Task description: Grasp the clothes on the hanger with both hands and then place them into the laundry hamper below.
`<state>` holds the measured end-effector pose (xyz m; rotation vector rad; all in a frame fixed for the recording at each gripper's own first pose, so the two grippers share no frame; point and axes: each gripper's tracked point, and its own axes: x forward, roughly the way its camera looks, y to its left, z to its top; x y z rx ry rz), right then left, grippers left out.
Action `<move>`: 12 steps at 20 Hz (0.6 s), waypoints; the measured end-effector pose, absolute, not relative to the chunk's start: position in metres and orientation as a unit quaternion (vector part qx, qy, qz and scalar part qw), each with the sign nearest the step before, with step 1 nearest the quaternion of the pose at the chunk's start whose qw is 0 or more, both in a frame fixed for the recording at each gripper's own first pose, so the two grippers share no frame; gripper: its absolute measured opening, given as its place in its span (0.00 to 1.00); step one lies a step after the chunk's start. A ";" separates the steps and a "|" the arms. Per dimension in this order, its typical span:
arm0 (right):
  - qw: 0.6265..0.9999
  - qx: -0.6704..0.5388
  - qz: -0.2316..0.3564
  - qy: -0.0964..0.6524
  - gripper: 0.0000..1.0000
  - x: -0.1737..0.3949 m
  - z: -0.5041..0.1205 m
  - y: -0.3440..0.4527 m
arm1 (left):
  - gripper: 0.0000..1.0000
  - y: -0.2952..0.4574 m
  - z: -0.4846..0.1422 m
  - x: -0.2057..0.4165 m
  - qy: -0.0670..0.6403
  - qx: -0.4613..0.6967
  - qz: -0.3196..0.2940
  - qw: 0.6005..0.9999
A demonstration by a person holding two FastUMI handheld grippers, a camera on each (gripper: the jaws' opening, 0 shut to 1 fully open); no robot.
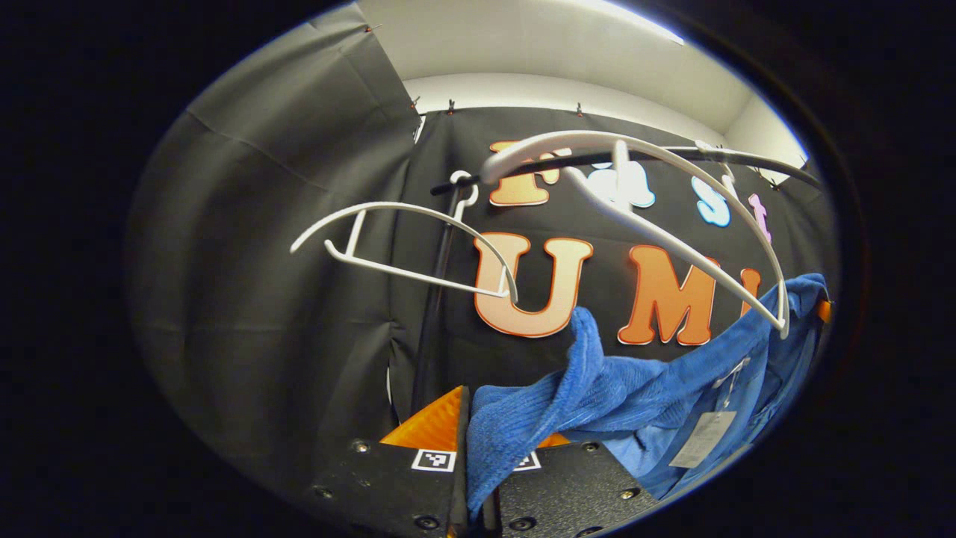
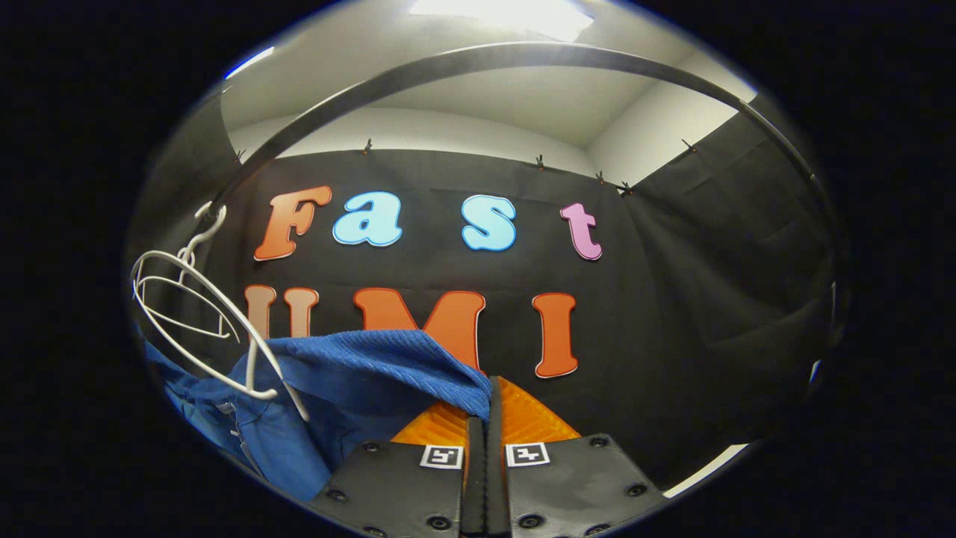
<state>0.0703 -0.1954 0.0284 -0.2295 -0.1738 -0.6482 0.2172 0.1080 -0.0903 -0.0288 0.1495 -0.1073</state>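
Blue ribbed knit garment (image 1: pixel 642 388), pale tag at its collar, stretched between both tools below the white plastic hangers (image 1: pixel 635 202) on the black rail (image 2: pixel 478 60). Left gripper (image 1: pixel 478 448) clamps one bunched corner; right gripper (image 2: pixel 484 441) pinches the other edge, fingers nearly together. Garment cut off at 4 o'clock in the left gripper view; lower hem hidden.

blue garment (image 1: pixel 657 388): lower part cut off | tag (image 1: pixel 702 439): print unreadable
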 end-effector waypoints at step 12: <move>0.962 -0.128 -0.228 -0.084 0.07 0.052 0.031 -0.152 | 0.09 0.066 -0.094 0.179 0.089 0.009 -0.094 0.992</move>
